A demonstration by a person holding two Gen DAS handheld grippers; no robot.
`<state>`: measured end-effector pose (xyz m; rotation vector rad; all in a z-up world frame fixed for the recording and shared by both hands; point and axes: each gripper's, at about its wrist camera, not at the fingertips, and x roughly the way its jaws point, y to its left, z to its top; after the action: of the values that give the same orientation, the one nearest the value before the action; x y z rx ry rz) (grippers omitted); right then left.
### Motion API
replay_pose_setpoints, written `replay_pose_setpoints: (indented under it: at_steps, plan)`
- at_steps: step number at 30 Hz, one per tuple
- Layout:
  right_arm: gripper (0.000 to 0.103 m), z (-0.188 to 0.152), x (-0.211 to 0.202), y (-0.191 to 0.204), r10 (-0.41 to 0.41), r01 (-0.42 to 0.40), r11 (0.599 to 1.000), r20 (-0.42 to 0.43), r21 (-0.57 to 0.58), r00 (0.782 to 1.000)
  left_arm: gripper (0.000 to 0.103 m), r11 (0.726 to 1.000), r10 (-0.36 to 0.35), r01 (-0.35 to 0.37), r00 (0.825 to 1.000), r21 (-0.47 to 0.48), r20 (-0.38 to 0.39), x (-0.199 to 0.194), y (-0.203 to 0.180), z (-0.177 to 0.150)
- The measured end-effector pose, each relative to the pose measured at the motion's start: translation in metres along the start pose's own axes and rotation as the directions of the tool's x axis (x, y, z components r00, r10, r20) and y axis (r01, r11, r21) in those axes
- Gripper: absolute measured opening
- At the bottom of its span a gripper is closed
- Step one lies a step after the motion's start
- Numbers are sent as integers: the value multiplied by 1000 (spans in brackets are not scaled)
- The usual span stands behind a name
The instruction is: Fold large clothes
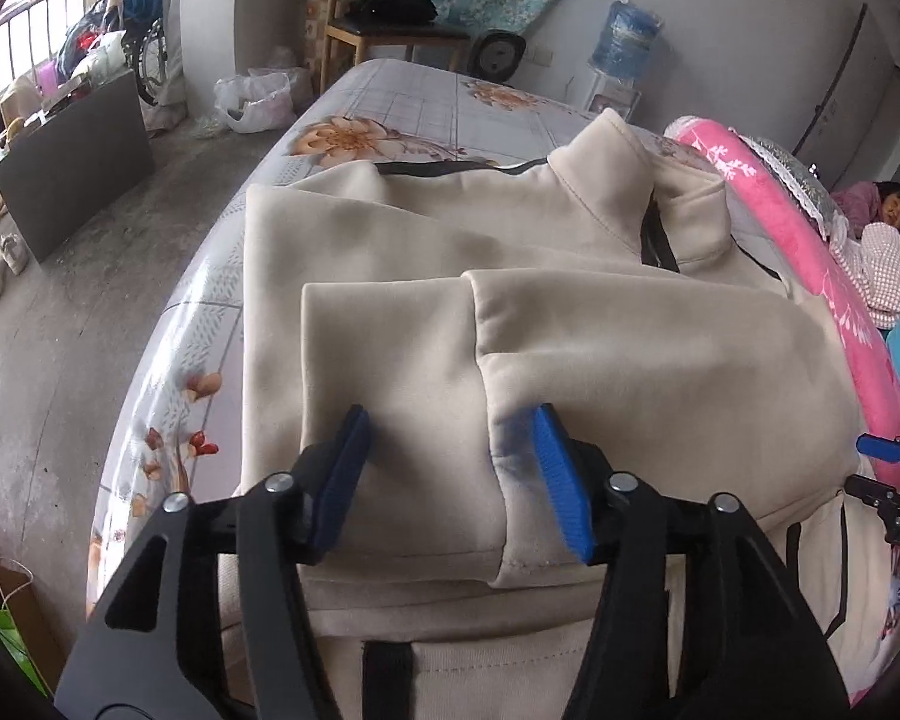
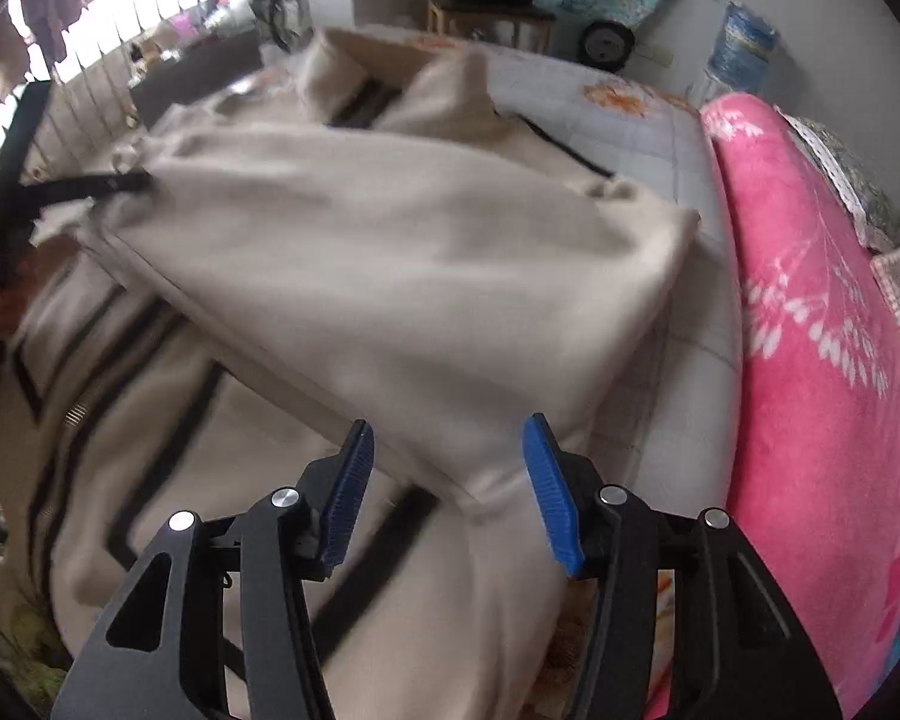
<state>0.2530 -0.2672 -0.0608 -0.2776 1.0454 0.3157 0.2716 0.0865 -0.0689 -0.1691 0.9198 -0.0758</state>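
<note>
Two grippers work over a beige jacket [image 1: 426, 312] with black trim, which lies spread on the floral-sheeted bed [image 1: 390, 102], just beside a rolled pink blanket [image 1: 774, 228]. Both sleeves look folded in across the body, cuffs lying toward the hem. The left gripper [image 1: 450, 474] hovers low over those sleeves, its jaws spread with cloth between them but nothing pinched. The right gripper [image 2: 447, 480] also has its jaws spread, near the folded edge on its own side; that view is blurred, so whether the pads touch cloth I cannot tell. To my eye the sleeve stage is finished and the lengthwise fold comes next. That would call for each gripper to nip the hem and carry it up toward the collar [image 1: 606, 168], keeping the sleeves from sliding out.
</note>
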Motion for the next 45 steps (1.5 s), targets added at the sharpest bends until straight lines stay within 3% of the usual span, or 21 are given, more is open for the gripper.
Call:
replay_pose_setpoints:
  at_steps: [1, 6, 9, 13, 17, 19, 22, 24, 30, 31, 33, 36, 39, 42, 45]
  plan:
    - [58, -4, 7, -4, -91, 91, 996, -40, -6, 995, 65, 1000, -7, 7, 1000, 1, 3, 1, -2, 0]
    - [58, 11, -33, -14, -73, 71, 996, 44, 60, 996, 76, 1000, -6, 6, 1000, 10, 14, 3, -8, -1]
    - [58, 37, -53, -4, 11, -20, 997, 111, 81, 994, 78, 1000, 15, -16, 1000, 24, 28, 3, -12, -2]
    - [58, 74, -48, 17, 112, -124, 989, 141, 82, 984, 80, 998, 44, -46, 998, 46, 40, 4, -17, -5]
    - [57, 103, -8, 48, 177, -182, 982, 76, 54, 981, 80, 997, 51, -54, 997, 59, 53, 2, -18, -7]
    - [48, 115, 23, 60, 213, -214, 975, 16, 64, 977, 80, 999, 26, -29, 997, 45, 78, -5, -17, -7]
    - [47, 124, 63, 80, 116, -116, 993, -52, -2, 992, 80, 998, -60, 56, 991, 35, 118, -17, -14, -10]
    - [47, 133, 66, 85, 94, -94, 995, -17, -31, 995, 80, 996, -78, 72, 990, 52, 120, -17, -15, -11]
    - [46, 161, 72, 82, -40, 40, 999, -16, -1, 999, 80, 999, -28, 25, 997, 32, 77, -3, -12, -11]
    - [46, 163, 65, 86, -18, 18, 1000, 0, 14, 1000, 80, 999, -23, 21, 997, 28, 80, -3, -11, -12]
    - [46, 164, 50, 95, 104, -104, 994, 24, 20, 994, 80, 1000, -25, 24, 996, 18, 85, -3, -8, -12]
    - [46, 170, 52, 125, 205, -206, 978, -11, -23, 979, 80, 1000, -20, 18, 996, 17, 90, -3, -8, -12]
    - [48, 183, 80, 148, 177, -181, 982, -66, -61, 982, 80, 1000, -10, 8, 996, 24, 91, -3, -10, -13]
    - [48, 206, 91, 151, 96, -96, 992, -7, -76, 995, 80, 1000, -12, 10, 996, 24, 91, -3, -9, -13]
    - [48, 222, 96, 130, 50, -50, 998, 8, 34, 999, 80, 1000, -10, 7, 996, 30, 89, -3, -10, -13]
